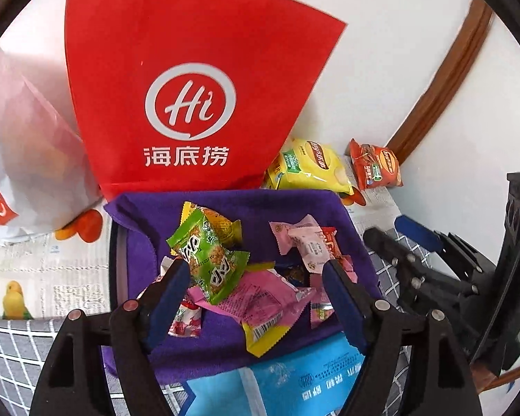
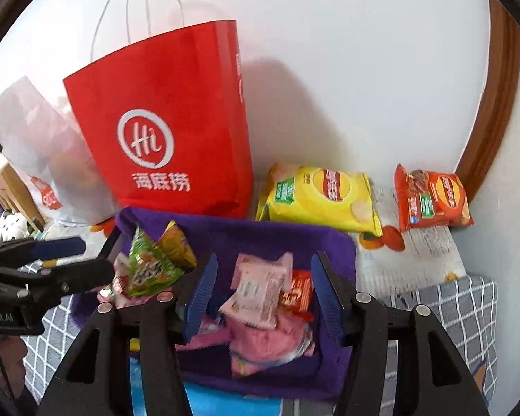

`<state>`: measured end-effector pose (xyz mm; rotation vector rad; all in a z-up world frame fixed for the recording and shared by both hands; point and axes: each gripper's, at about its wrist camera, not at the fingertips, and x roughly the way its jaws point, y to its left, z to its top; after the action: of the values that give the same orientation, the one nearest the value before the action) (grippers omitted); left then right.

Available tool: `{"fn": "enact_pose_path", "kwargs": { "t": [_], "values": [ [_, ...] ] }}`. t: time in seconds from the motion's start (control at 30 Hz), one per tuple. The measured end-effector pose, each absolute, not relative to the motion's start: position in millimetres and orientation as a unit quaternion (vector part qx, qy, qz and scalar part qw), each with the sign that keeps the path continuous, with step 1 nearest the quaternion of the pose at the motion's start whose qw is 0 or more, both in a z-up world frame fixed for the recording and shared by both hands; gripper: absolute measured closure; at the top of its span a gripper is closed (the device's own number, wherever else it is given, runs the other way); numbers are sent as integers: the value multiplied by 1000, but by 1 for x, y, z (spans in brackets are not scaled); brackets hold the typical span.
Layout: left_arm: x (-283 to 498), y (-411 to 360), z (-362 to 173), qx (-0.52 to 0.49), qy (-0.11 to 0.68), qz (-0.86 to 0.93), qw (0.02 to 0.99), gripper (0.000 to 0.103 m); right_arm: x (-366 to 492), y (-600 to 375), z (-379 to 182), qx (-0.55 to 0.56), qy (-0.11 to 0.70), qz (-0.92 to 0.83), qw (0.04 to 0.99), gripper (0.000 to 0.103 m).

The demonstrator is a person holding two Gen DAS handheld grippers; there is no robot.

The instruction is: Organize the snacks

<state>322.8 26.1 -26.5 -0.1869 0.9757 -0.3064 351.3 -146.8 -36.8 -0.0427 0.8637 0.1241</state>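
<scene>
Where the white wall meets the patterned bedding, a tall red paper bag (image 1: pixel 176 79) with a white "Hi" logo and thin cord handles stands upright, smooth and stiff-sided. Beside it leans a translucent white plastic bag (image 1: pixel 24 159), crinkled and soft. In front of both sits a container lined with a purple fleece cloth (image 1: pixel 225 204), its pile matte and fuzzy, holding a heap of small glossy snack packets. Behind its far right corner lie a puffed yellow Lay's chip bag (image 2: pixel 319 194) and, well apart from it, an orange-red chip bag (image 2: pixel 430 197).

Over the heap, the left gripper (image 1: pixel 256 270) is spread wide; its left blue ribbed pad touches a green crimp-edged cracker packet (image 1: pixel 208 260) standing tilted on the pile, with nothing clamped. Likewise spread, the right gripper (image 2: pixel 263 277) hangs with its pads either side of a pale pink wrapped packet (image 2: pixel 256 291) and a small red packet (image 2: pixel 300 294), gripping neither.
</scene>
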Motion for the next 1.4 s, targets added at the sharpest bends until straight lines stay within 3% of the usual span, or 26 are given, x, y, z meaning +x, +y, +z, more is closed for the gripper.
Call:
{"fn": "enact_pose_path", "kwargs": {
  "t": [0.3,0.67,0.9,0.97,1.4],
  "values": [
    [292,18,-21,-56,478,-128,867,23,303,-147,-26,-46,421,0,906,41],
    [210,39,1,-54,449,-107,886,20,230,-141,-9,-1,415,26,910,39],
    [158,35,4,-50,434,-98,894,19,173,-140,1,3,401,30,916,25],
    [146,33,4,-50,430,-98,896,17,164,-140,1,1,400,34,916,15],
    [73,24,10,-48,390,-82,916,6,101,-146,9,6,362,24,932,2]
  ]
}}
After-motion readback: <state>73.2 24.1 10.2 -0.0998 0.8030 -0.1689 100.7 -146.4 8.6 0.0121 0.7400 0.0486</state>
